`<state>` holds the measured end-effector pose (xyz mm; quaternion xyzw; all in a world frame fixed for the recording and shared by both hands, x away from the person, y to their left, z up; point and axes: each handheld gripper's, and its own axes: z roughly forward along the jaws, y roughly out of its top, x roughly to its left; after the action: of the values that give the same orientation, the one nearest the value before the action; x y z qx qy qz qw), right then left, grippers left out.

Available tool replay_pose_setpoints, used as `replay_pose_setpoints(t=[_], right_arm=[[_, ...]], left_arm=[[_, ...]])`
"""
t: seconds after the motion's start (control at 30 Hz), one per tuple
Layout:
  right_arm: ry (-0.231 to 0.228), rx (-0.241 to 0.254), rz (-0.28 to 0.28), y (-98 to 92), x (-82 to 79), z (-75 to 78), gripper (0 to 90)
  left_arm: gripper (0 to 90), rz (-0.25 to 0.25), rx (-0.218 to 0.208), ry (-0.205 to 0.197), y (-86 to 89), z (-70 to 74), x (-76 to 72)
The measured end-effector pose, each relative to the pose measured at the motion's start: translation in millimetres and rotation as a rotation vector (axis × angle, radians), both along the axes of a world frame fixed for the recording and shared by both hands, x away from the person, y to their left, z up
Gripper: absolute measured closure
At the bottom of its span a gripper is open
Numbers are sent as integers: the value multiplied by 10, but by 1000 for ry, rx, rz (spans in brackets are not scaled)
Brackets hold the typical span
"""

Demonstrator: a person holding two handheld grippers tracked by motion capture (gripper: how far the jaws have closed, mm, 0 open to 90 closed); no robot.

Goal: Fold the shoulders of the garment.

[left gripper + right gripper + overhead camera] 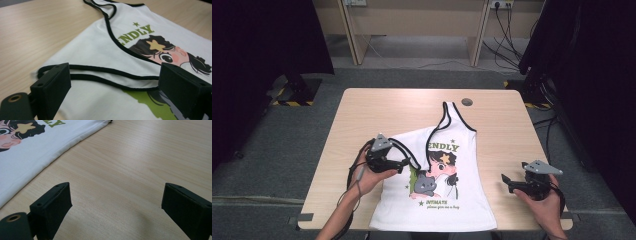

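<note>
Nearest to the person, the left tongs [404,163] stand wide at about eight o'clock on the desk [362,107], with nothing pinched — the black-trimmed strap [105,73] of the white tank top [462,165] lies loose on the cloth between the jaws in the left gripper view, free of both pads. At four o'clock the right tongs [506,181] are wide too, over bare wood just off the garment's side edge [62,147], holding nothing.

Further in, the tank top lies at the middle of the desk, hem towards six o'clock, cartoon print [439,172] face up. Its left shoulder is folded in across the chest, while the other strap [457,112] reaches out flat towards twelve o'clock, near a small round cap [467,102] set in the desk.

By my reading, this is the first fold of a folding job, the strap just laid down. Next, the right tongs need to pinch that far strap or the right side edge and carry it inwards — low and flat, so the first fold stays put.
</note>
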<state>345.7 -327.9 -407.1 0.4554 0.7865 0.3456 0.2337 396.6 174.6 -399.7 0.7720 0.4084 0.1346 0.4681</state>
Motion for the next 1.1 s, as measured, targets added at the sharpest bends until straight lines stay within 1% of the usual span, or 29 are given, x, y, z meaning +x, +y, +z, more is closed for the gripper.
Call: replay_pose_setpoints(t=[0.07, 0.17, 0.23, 0.47, 0.57, 0.67, 0.83, 0.97, 1.1], right_arm=[[-5, 3, 0, 2, 0, 13, 95], [-8, 9, 1, 12, 4, 27, 95], [-12, 9, 3, 17, 6, 40, 94], [-18, 15, 3, 20, 17, 62, 94], [-19, 16, 3, 16, 17, 68, 94], [-22, 19, -1, 10, 21, 78, 93], [-23, 18, -3, 5, 31, 84, 92], [-24, 17, -3, 13, 31, 90, 92], [-23, 11, 3, 28, 48, 84, 91]], left_arm=[[103, 25, -29, 7, 122, -12, -25], [103, 71, -49, 5, 287, -19, -70], [104, 96, -68, -3, 382, -1, -107], [106, 170, -101, -53, 640, 139, -261], [107, 205, -116, -62, 736, 143, -357], [107, 241, -129, -59, 826, 93, -471], [108, 284, -125, -44, 960, -35, -631], [108, 330, -128, -32, 1078, -114, -706], [108, 376, -141, -23, 1145, -184, -744]])
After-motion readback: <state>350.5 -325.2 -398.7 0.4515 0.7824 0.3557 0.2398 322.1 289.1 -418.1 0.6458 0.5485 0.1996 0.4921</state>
